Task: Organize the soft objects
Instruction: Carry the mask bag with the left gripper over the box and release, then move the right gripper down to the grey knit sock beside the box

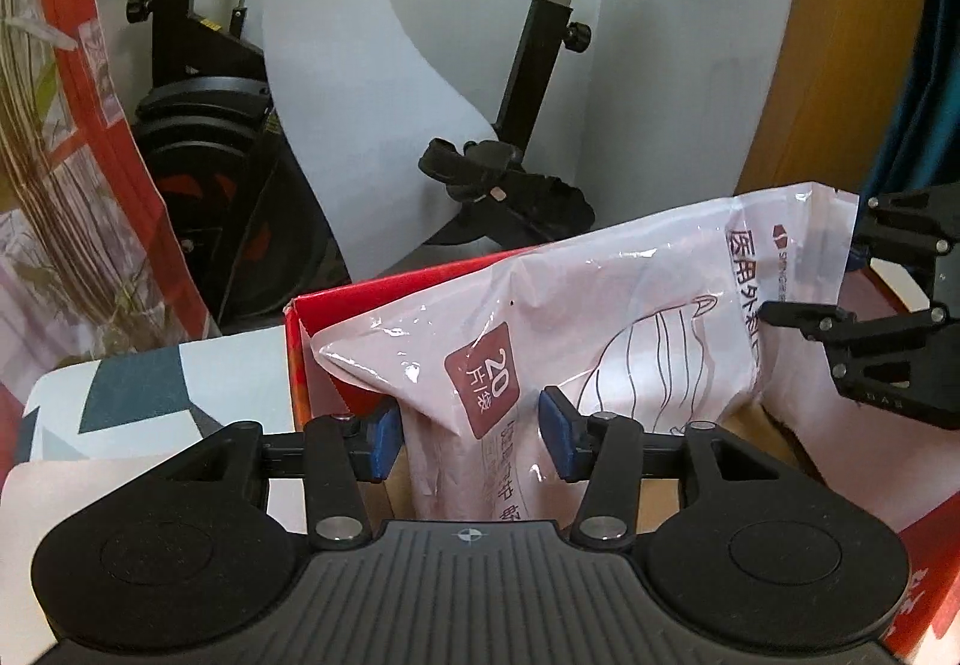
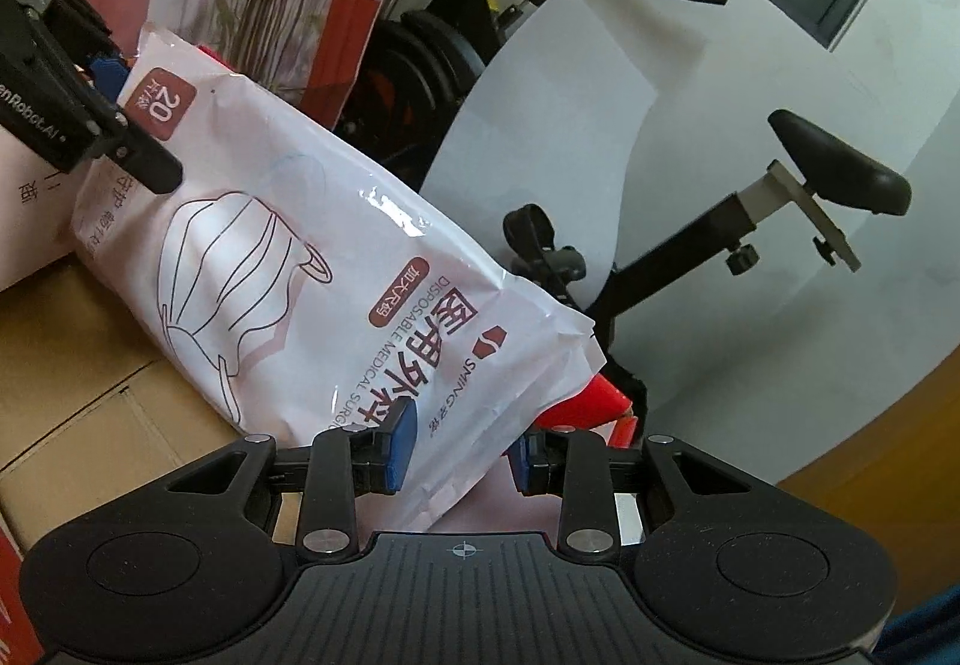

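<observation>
two grippers, left gripper (image 1: 468, 440), right gripper (image 2: 459, 455), clamping mask pack (image 1: 600, 317) ends over red box (image 1: 336, 317) rim

We see our left gripper (image 1: 468, 440) and right gripper (image 2: 459, 452): matte black ribbed bodies, round side discs, silver screws, blue finger pads (image 1: 555, 440), white lettering at upper left.
</observation>
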